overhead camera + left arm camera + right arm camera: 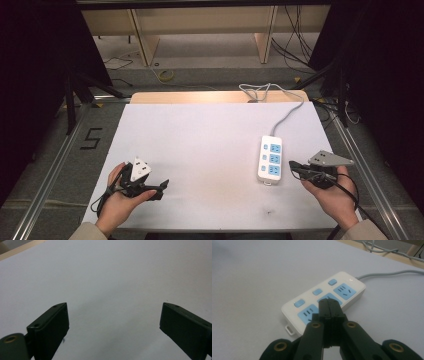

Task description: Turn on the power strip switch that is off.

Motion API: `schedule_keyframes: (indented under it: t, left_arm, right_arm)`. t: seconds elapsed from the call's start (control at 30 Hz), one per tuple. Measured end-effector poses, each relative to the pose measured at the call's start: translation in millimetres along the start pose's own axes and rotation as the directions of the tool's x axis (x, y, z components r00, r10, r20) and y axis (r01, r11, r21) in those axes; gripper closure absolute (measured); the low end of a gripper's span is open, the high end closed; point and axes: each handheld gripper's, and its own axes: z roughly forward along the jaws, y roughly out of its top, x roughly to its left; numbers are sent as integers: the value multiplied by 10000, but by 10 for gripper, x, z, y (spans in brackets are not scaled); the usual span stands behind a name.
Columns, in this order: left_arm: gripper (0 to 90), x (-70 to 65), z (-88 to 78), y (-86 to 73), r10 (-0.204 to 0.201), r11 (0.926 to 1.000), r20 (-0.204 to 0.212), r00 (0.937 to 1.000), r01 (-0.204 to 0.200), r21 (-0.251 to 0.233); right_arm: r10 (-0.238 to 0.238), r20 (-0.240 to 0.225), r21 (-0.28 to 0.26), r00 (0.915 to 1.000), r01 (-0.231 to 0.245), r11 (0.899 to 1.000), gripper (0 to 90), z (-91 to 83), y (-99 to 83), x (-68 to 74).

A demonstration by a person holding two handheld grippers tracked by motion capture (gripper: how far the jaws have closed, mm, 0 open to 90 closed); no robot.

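White table (200, 135): right gripper (328, 303) fingers pressed together beside power strip (322, 300); left gripper (113, 317) fingers spread.

The power strip (270, 159) is white with light-blue sockets and buttons, its cable (286, 116) grey; the table sheet (200, 150) is plain white.

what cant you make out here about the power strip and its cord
- Power strip: in the right gripper view the shut right tool covers most of the middle socket.
- Cord: in the high view it runs off the far table edge; its plug end cannot be traced.
- Switch states: buttons too small in the high view to tell on from off.
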Motion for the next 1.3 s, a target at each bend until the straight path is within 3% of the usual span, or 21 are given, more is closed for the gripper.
schedule_keyframes:
  t: [1.3]
  left_arm:
    - [84, -10, 9, 2, 13, 10000, 36, 10000, -13, 22]
  right_arm:
    - [82, -4, 189, 10000, -82, 9998, 900, 199, 148, -86]
